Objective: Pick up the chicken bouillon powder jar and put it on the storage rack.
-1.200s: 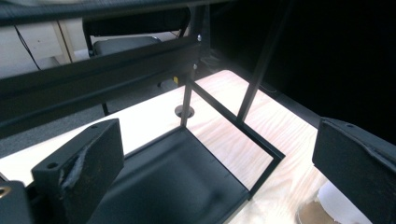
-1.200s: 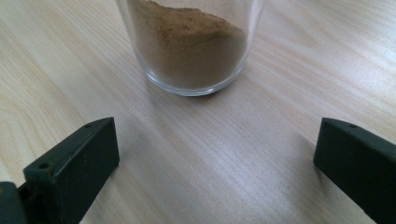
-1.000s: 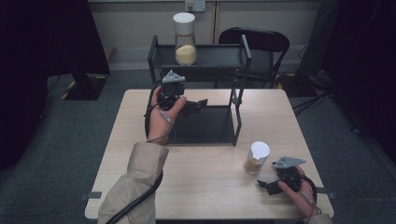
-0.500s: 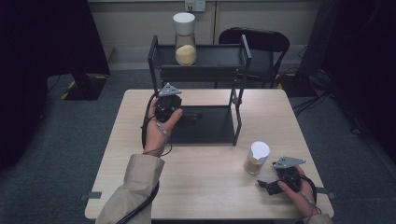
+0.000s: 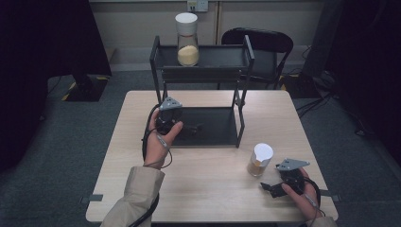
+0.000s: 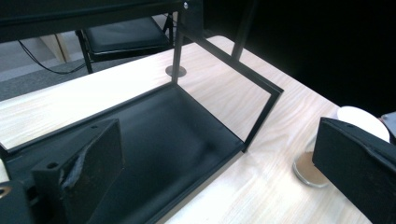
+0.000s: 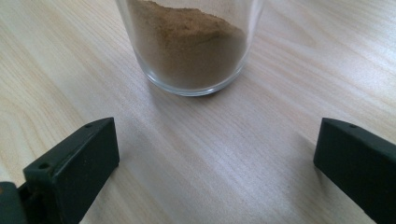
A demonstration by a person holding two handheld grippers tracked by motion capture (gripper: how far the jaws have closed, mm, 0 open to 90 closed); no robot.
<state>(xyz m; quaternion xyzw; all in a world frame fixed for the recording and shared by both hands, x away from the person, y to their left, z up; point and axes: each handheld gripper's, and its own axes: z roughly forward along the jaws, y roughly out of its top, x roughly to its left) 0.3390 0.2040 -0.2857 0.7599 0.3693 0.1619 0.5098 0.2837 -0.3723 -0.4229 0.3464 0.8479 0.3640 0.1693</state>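
A glass jar of brown powder with a white lid [image 5: 260,160] stands on the table at the near right. My right gripper [image 5: 266,185] lies just near of it, open, its jaws pointing left. In the right gripper view the jar [image 7: 187,42] stands close ahead of the open, empty gripper [image 7: 215,158]. A second, taller jar of yellow grains [image 5: 187,40] stands on the top shelf of a black metal rack [image 5: 246,56]. My left gripper [image 5: 195,127] is open and empty over the left part of the rack's bottom tray [image 6: 163,135]. The brown jar [image 6: 314,164] peeks out beside its right jaw.
The rack stands on the far half of the wooden table [image 5: 142,109]. A black chair [image 5: 265,42] sits behind the table. A cable [image 5: 146,137] trails from the left gripper along the sleeve.
My left gripper has drawn back toward the near side, from the rack's far left post to the bottom tray's left edge. The right gripper and both jars have not moved.
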